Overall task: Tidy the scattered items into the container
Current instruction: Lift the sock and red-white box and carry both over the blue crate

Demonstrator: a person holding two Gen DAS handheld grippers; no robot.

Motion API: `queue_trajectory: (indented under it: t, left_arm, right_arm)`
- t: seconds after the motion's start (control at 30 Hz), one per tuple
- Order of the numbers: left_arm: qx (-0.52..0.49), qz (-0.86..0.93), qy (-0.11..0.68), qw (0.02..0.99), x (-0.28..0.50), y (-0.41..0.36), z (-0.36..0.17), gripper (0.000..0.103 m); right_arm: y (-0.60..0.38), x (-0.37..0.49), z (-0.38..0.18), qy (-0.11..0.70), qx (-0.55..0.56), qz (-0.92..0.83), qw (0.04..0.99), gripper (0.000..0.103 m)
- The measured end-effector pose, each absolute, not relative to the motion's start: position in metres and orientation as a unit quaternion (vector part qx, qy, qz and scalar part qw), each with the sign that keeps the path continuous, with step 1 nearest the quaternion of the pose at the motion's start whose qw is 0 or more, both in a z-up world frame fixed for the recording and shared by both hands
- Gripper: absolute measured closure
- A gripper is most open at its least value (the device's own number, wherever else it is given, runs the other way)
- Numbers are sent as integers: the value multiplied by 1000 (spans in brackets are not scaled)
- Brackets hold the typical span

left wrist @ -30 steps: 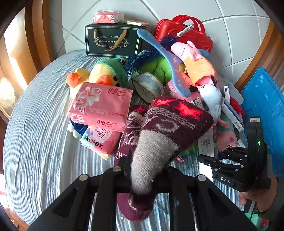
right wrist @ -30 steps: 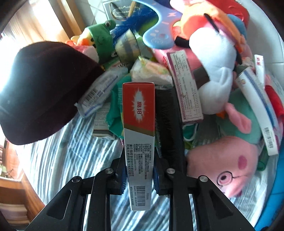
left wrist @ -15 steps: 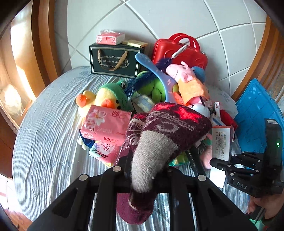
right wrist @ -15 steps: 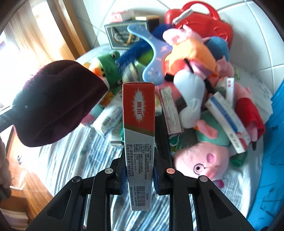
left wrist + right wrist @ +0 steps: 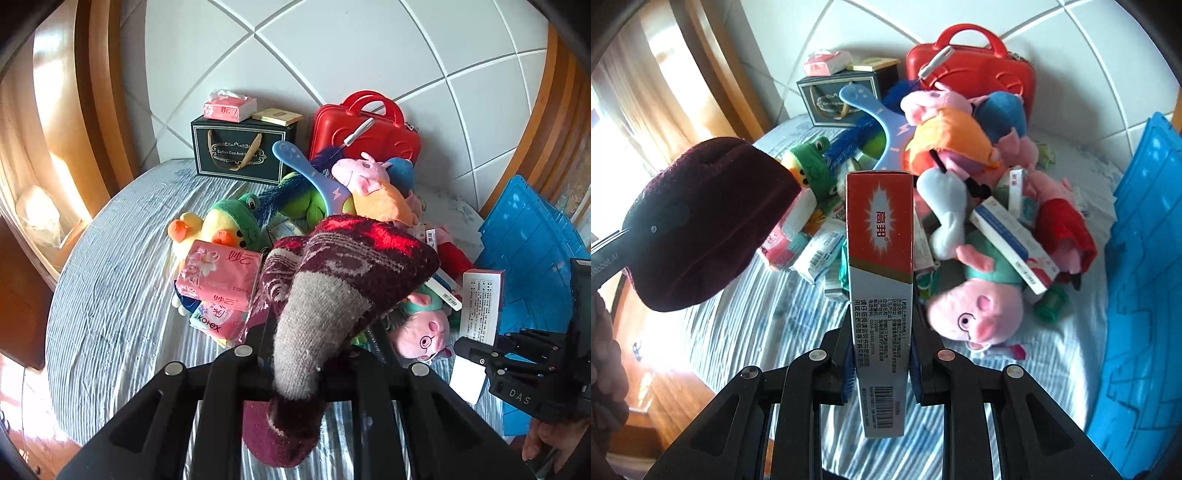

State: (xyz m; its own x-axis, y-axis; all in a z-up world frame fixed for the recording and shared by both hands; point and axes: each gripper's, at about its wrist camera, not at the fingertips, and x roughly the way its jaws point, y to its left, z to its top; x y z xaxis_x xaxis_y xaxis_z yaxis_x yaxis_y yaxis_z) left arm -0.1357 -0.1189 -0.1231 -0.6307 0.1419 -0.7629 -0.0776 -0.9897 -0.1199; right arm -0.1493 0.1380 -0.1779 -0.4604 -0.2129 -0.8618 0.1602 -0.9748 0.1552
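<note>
Both grippers are clenched — the left gripper (image 5: 295,354) on a maroon sock (image 5: 332,295), the right gripper (image 5: 881,354) on a toothpaste box (image 5: 881,266) — above the toy pile (image 5: 975,206).

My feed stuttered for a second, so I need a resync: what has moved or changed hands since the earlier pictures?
Both hand-held grippers have risen from the pile: the left hand-held gripper still clamps the maroon sock, the right hand-held gripper still clamps the red-and-silver carton. Nothing was let go or newly taken. The plush toys, pink tissue packs and blue crate stayed put.
</note>
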Motion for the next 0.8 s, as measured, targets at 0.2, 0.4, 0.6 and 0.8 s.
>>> queue_trajectory:
  t: [0.2, 0.4, 0.6, 0.8]
  left_arm:
    - [-414, 907, -37, 62, -126, -106, -102, 88]
    - [-405, 912, -30, 60, -120, -98, -82, 88]
    - [-392, 917, -28, 63, -114, -94, -61, 88]
    - [-381, 921, -29, 72, -110, -95, -42, 88]
  right_arm:
    - [150, -138, -150, -29, 490, -864, 113, 80]
    - [156, -125, -120, -30, 474, -873, 108, 80]
    - [158, -114, -94, -40, 461, -881, 100, 80]
    - [153, -105, -71, -49, 448, -888, 89, 80]
